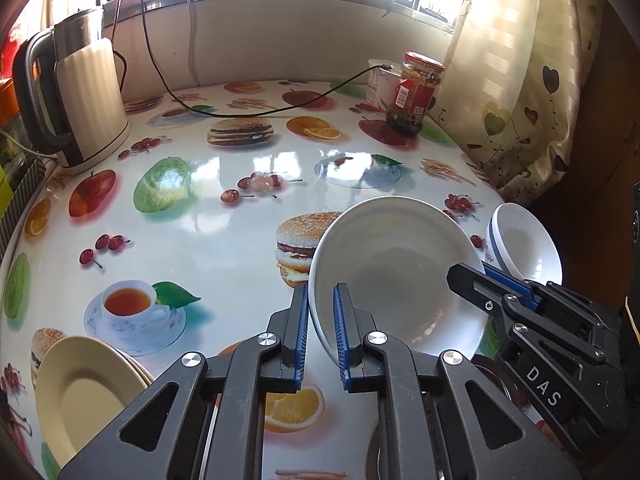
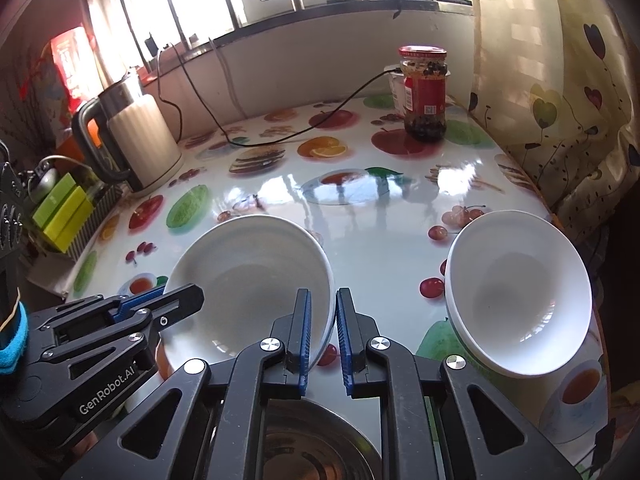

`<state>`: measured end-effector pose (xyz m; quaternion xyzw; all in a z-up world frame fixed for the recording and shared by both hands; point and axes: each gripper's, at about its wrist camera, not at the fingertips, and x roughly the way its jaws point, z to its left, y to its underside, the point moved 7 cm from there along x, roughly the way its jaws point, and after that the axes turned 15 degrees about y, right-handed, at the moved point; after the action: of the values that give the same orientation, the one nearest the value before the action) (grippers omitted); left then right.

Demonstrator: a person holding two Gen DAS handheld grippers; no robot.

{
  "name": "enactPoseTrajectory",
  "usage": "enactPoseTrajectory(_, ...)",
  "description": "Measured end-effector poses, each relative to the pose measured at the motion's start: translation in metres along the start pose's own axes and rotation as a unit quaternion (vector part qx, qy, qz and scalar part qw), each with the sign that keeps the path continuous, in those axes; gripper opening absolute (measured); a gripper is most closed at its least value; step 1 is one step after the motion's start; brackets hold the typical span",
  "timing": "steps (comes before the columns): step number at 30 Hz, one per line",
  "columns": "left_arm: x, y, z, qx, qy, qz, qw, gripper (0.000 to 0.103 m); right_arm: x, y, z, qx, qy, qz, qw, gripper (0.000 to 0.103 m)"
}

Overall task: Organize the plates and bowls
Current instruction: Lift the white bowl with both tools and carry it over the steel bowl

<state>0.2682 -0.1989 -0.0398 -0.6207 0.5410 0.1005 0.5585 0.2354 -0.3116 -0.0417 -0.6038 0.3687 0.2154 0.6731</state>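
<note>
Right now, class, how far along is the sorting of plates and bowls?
Looks done: cream plates sit stacked. In hand: left gripper and right gripper clamp one white bowl by its rim. Left: second bowl sits apart, unstacked.

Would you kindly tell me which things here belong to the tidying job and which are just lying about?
Job: white bowl gripped by left gripper and right gripper; second white bowl; beige plates.
Lying about: kettle, sauce jar, black cable.
</note>
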Motion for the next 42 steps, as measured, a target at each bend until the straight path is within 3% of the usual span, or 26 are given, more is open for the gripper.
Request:
enactPoseTrajectory(23, -0.039, 0.005, -0.027, 0.01, 0.014, -0.026, 0.9995, 0.013, -0.049, 0.002, -0.007, 0.013, -0.003, -0.034, 0.999, 0.013)
enactPoseTrajectory(42, -0.065, 0.043, -0.052, 0.016, 0.04, -0.021, 0.9989, 0.013, -0.099, 0.041, -0.019, 0.033, 0.007, -0.044, 0.998, 0.013)
